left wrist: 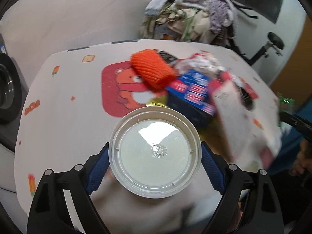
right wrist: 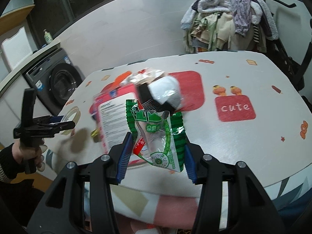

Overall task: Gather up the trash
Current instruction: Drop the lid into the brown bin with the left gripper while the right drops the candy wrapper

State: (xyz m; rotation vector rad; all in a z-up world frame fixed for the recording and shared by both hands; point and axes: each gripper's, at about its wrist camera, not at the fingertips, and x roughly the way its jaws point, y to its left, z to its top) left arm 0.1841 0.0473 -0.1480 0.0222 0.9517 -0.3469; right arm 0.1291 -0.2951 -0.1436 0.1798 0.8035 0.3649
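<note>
Gripping a round plastic lid (left wrist: 155,152) between its blue pads, the left gripper (left wrist: 155,160) hovers just before the table's (right wrist: 243,136) trash pile (left wrist: 197,89), while the right gripper (right wrist: 156,156) clamps a green wrapper (right wrist: 158,134) beside that pile.

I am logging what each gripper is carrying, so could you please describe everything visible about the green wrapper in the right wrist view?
The green snack wrapper is a crinkled plastic packet with green crimped edges, a clear middle panel, white printing, a round green seal near its lower end and a red patch at its lower left. It looks empty and flattened, torn open at the top. It stands roughly upright, clamped between the blue pads of the right hand-held gripper, held above the table in front of the pile of other trash.
</note>
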